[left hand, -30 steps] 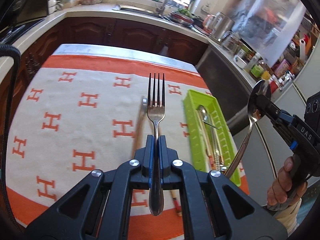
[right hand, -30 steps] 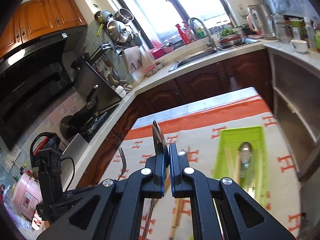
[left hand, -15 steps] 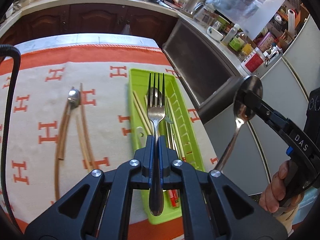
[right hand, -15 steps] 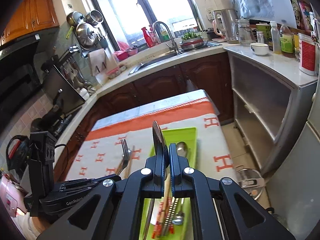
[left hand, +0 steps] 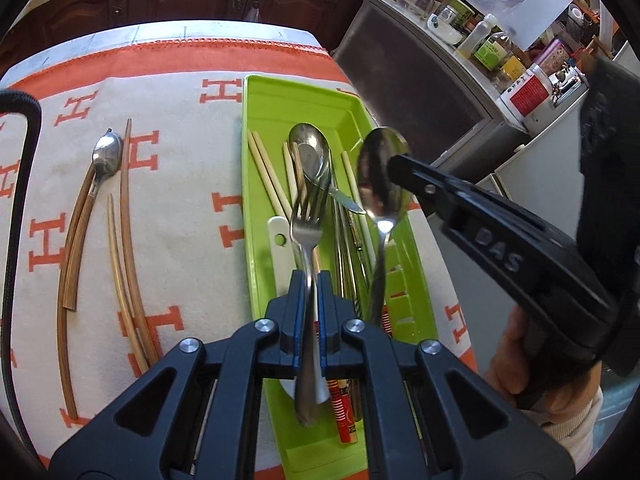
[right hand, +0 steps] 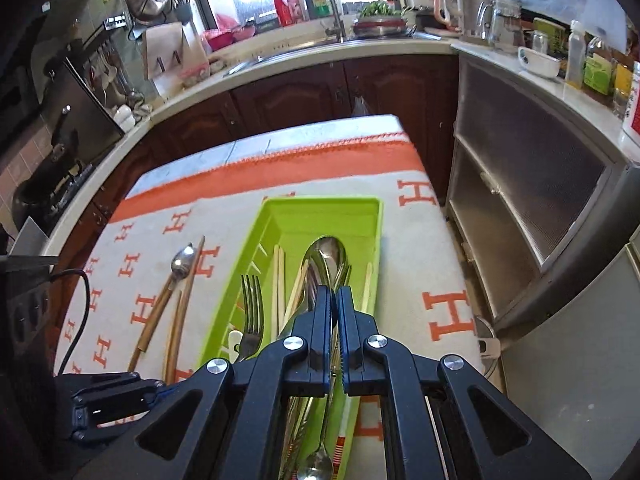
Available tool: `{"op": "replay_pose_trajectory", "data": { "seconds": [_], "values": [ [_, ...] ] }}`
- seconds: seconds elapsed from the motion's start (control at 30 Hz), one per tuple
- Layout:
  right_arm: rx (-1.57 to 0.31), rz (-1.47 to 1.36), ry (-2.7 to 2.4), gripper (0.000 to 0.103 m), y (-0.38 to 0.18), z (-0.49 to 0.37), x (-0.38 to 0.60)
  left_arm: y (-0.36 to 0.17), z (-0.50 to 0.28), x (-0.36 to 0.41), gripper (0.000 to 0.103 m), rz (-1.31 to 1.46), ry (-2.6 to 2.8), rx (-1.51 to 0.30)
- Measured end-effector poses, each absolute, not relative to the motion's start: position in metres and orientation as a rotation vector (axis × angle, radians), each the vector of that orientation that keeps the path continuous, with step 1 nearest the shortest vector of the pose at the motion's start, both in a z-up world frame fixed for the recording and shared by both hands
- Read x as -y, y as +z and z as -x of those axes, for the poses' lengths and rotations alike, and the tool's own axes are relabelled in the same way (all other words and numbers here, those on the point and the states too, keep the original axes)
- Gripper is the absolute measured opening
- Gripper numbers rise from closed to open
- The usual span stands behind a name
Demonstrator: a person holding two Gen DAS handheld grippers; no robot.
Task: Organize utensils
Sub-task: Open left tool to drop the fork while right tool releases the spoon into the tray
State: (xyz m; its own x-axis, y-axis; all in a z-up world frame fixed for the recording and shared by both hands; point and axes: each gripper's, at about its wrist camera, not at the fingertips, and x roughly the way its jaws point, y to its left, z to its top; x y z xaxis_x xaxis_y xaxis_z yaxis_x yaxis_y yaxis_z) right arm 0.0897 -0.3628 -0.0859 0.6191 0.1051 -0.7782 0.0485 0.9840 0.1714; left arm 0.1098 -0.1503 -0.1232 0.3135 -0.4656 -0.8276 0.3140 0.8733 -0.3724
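Note:
My left gripper is shut on a steel fork and holds it over the green tray, tines pointing away. My right gripper is shut on a steel spoon, held above the tray's right side; in the right wrist view only the spoon's handle end shows. The tray holds a large spoon, pale chopsticks, a knife and a white-handled utensil. The fork also shows in the right wrist view.
On the orange-and-white cloth left of the tray lie a wood-handled spoon and several wooden chopsticks. The table's right edge drops to a grey cabinet. A counter with a sink runs behind.
Both grippers have moved toward the tray. The fork and spoon now hang over its contents, and the right gripper has come close beside the left one.

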Motion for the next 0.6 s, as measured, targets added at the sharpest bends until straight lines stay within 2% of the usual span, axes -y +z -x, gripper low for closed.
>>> {"op": "replay_pose_trajectory", "data": {
  "seconds": [0.17, 0.3, 0.53, 0.6],
  "values": [
    [-0.920, -0.183, 0.041, 0.008, -0.097, -0.112, 0.342, -0.113, -0.104, 0.145, 0.003, 0.137, -0.537, -1.120],
    [-0.877, -0.189, 0.039, 0.034, -0.087, -0.105, 0.327, -0.100, -0.097, 0.131, 0.003, 0.127, -0.517, -1.108],
    [-0.854, -0.216, 0.072, 0.035, -0.069, -0.079, 0.305, -0.079, -0.087, 0.087, 0.003, 0.120, -0.438, -1.085],
    [-0.863, -0.222, 0.081, 0.035, -0.067, -0.069, 0.298, -0.076, -0.083, 0.072, 0.008, 0.129, -0.419, -1.079]
  ]
}}
